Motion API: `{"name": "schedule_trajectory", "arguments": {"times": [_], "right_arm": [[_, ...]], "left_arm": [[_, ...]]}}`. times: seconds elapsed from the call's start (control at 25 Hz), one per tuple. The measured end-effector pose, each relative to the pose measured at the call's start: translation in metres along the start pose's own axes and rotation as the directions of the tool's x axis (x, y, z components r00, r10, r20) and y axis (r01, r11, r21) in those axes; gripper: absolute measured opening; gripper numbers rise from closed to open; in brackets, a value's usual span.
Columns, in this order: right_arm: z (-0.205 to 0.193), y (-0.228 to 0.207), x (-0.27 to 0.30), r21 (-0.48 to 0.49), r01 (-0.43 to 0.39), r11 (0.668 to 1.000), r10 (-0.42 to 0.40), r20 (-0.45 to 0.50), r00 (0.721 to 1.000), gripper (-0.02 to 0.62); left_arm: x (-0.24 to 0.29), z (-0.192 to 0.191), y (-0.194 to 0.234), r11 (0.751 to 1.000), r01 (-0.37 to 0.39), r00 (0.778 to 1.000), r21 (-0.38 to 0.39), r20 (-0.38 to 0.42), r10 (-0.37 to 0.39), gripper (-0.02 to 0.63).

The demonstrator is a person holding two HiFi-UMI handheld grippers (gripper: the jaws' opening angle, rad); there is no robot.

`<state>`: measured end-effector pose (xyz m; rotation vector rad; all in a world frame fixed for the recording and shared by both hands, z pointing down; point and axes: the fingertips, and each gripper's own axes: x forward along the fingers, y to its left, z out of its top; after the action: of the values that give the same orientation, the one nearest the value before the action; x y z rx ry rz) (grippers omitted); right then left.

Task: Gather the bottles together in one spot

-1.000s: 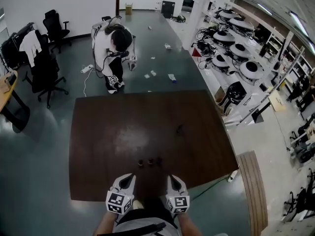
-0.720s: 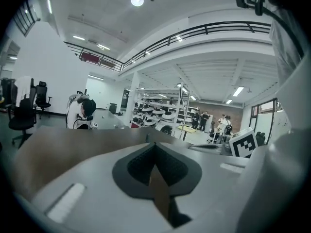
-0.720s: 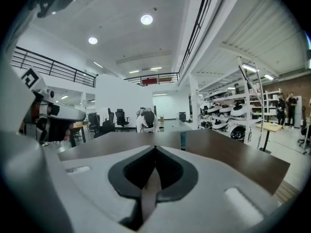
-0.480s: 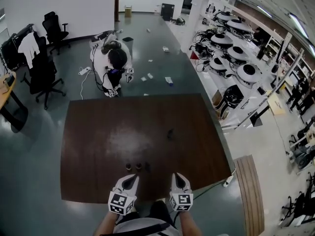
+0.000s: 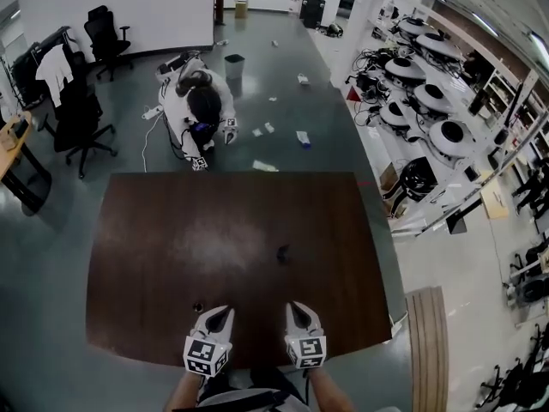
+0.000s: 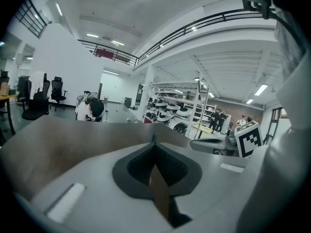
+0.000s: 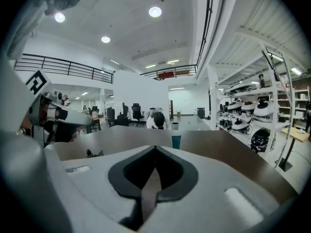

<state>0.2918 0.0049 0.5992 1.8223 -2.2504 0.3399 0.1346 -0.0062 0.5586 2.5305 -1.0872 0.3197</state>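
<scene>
A single dark bottle [image 5: 282,251] stands near the middle of the brown table [image 5: 171,230]; the right gripper view shows it as a teal bottle [image 7: 176,141] straight ahead. One small dark bottle [image 5: 197,307] peeks out just left of my left gripper [image 5: 225,311]; others of that group are hidden behind it. They show as small dark shapes [image 7: 92,153] in the right gripper view. My right gripper [image 5: 294,306] hovers at the table's near edge. Both grippers are shut and empty, side by side, short of the lone bottle.
A person [image 5: 202,106] crouches on the floor beyond the table's far edge. Office chairs [image 5: 79,118] stand at the left. Round white machines [image 5: 446,136] line the racks on the right. A wooden bench [image 5: 425,342] lies at the table's right.
The view has swung, so the table and bottles sit further left and lower in it. The row of small bottles now lies mostly behind my left gripper. Both grippers hold the same pose.
</scene>
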Motion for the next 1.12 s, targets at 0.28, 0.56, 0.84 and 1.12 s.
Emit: {"name": "schedule_trajectory", "arguments": {"times": [0.28, 0.56, 0.84, 1.12], "right_arm": [[-0.015, -0.031, 0.042, -0.013, -0.058, 0.998, 0.058, -0.024, 0.998, 0.002], [-0.028, -0.055, 0.078, -0.008, -0.104, 0.995, 0.103, -0.044, 0.994, 0.002], [-0.036, -0.063, 0.122, 0.000, -0.164, 0.987, 0.163, -0.061, 0.985, 0.097], [-0.042, -0.068, 0.162, -0.017, -0.171, 0.985, 0.169, -0.078, 0.983, 0.190]], "left_arm": [[0.044, -0.011, -0.003, 0.999, -0.047, 0.999, -0.028, -0.028, 0.046, -0.002], [0.054, -0.012, 0.002, 0.992, -0.109, 0.994, -0.062, -0.037, 0.107, -0.002], [0.051, -0.019, 0.003, 0.983, -0.159, 0.986, -0.091, -0.064, 0.153, -0.002], [0.048, -0.019, 0.004, 0.976, -0.190, 0.980, -0.101, -0.071, 0.184, -0.002]]}}
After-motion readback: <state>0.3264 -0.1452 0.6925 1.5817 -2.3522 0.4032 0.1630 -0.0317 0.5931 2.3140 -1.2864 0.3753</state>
